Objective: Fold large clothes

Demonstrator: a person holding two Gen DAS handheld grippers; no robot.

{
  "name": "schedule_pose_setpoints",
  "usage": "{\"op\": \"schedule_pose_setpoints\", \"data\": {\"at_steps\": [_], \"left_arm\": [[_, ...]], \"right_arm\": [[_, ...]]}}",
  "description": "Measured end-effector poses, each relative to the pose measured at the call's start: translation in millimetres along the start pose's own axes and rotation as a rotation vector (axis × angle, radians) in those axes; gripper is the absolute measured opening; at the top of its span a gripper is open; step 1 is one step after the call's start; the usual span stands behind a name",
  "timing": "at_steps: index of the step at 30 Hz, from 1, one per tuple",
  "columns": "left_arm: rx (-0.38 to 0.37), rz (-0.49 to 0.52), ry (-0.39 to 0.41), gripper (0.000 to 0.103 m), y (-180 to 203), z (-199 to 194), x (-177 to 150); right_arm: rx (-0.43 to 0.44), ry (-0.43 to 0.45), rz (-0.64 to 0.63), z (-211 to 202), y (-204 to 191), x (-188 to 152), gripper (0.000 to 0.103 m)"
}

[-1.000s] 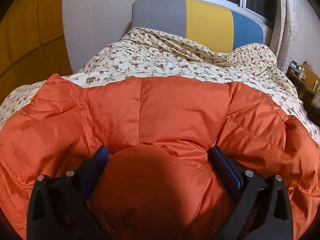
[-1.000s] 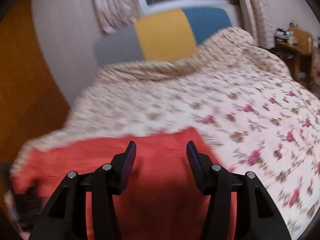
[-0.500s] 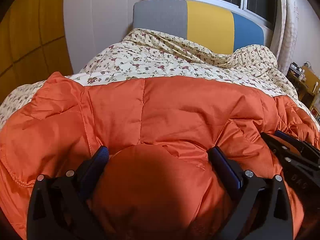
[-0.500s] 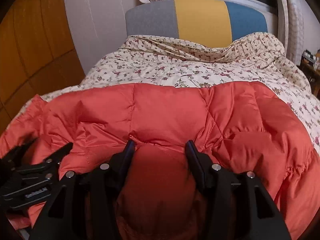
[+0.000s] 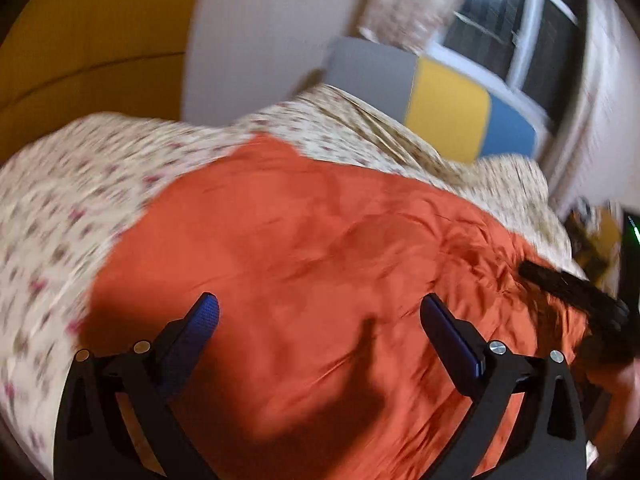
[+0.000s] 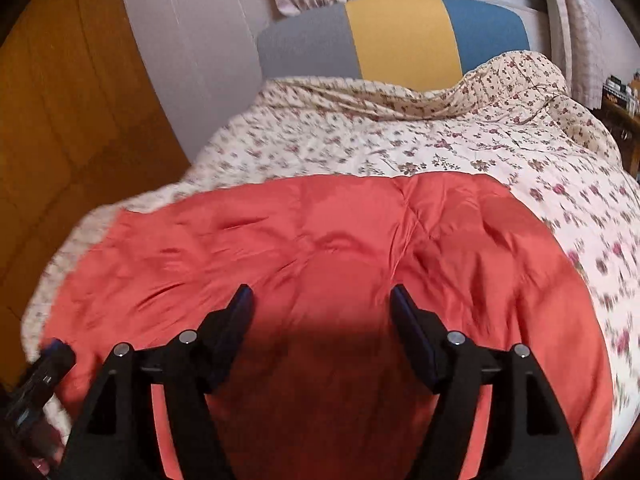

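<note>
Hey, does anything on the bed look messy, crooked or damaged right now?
Nothing looks damaged or spilled. The orange puffer jacket lies fairly flat on the floral bedspread, with only shallow creases. The bedspread is bunched against the headboard.

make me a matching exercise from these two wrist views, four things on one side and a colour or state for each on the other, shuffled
Column one:
1. puffy jacket
2. bedspread
3. middle panel of the headboard
4. right tongs

Column two:
a. yellow
b. open, nothing pinched between the pads
c. orange, spread flat on the bed
d. cream with small flowers

Pairs: 1-c, 2-d, 3-a, 4-b
</note>
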State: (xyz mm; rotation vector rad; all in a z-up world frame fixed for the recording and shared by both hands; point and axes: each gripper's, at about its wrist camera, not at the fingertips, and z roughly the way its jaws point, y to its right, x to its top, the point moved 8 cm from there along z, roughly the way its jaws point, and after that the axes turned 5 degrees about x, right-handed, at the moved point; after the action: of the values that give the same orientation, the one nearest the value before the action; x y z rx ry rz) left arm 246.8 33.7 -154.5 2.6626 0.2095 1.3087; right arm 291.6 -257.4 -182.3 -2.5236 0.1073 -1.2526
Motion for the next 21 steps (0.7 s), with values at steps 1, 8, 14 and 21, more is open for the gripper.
{"op": "schedule_pose_setpoints", "data": {"at_steps": [1, 8, 14, 21], "left_arm": [[0.005, -0.033, 0.003, 0.100, -10, -5, -3], [0.035, -0.216, 0.066, 0.100, -62, -46, -27], [-0.067, -0.270, -0.070, 0.076, -64, -23, -47], [-0.170, -0.336, -0.103, 0.077, -54, 2, -48]], "right_arm": [[0.012, 0.006, 0.004, -8, -4, -4, 0.070], [0.110, 0.018, -0.021, -57, -45, -52, 0.024], [0.129, -0.028, -0.133, -49, -74, -83, 0.008], [0.110, -0.107, -0.148, -4, -61, -106, 0.004]]}}
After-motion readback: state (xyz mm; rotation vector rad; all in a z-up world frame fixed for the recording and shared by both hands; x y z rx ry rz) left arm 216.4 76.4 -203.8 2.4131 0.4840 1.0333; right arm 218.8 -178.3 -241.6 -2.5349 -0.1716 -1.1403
